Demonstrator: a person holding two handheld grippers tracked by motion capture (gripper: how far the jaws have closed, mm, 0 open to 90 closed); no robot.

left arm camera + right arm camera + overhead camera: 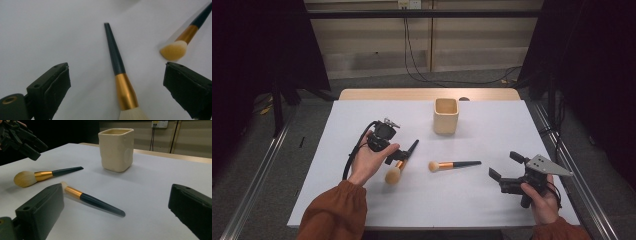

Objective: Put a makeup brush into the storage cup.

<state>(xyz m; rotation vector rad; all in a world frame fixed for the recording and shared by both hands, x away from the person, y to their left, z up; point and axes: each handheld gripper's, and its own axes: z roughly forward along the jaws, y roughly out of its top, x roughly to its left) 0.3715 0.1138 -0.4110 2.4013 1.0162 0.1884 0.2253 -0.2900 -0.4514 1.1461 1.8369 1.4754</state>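
Left claw (117,82) agape above big brush (117,67), table centre.

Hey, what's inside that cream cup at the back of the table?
Nothing shows inside the cream cup: the high view catches only its rim and upper inner walls. The bottom is hidden. Both makeup brushes lie on the table.

Left tongs (398,156) held low at centre-left, jaws wide apart, right tongs (503,167) near right, jaws wide apart, empty
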